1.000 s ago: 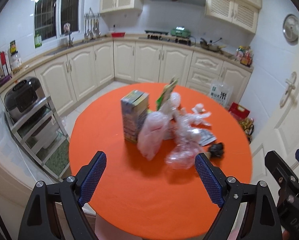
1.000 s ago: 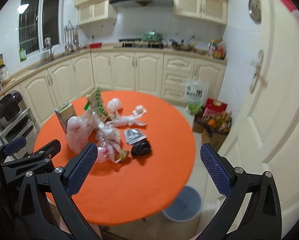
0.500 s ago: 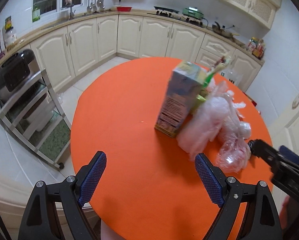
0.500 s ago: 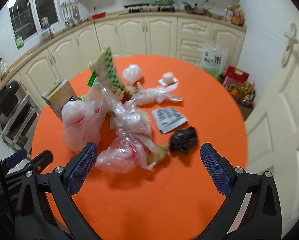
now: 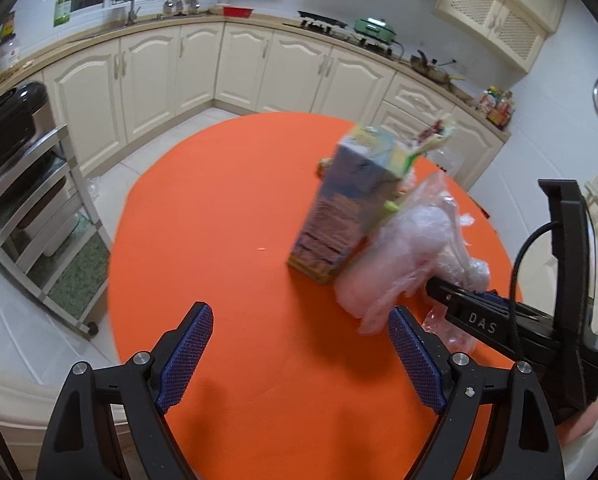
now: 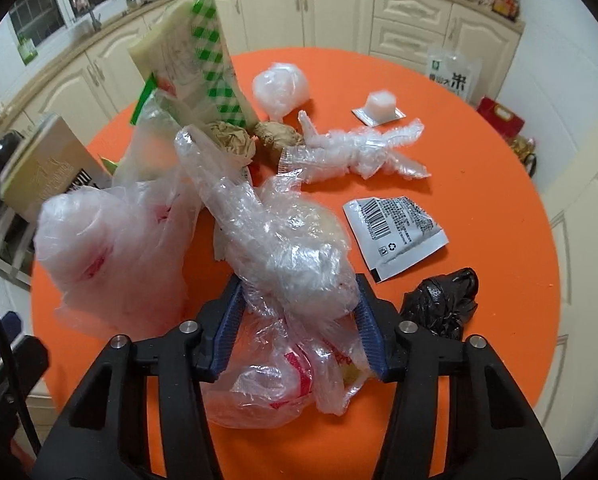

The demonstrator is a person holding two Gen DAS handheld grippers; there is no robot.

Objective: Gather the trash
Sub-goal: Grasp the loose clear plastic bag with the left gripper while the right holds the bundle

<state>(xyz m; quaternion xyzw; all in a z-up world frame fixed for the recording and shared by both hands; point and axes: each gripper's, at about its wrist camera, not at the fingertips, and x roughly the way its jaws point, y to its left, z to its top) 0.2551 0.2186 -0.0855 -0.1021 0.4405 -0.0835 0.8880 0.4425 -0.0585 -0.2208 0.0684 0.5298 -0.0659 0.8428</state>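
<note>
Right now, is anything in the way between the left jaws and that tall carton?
Nothing visible. Only bare orange table lies between the open left gripper and the carton. A pink bag leans beside the carton, off the path, next to the right gripper, whose jaws have just been closing on clear plastic.

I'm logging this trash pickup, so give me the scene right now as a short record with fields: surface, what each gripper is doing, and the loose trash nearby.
surface: round orange table
right gripper: jaws just closing, pads against a crumpled clear plastic bag
left gripper: open, nothing between its fingers, over bare table
upright items: carton; green-checked package
loose trash: black bag, printed sachet, twisted clear wrap, pink-tinted bag
</note>
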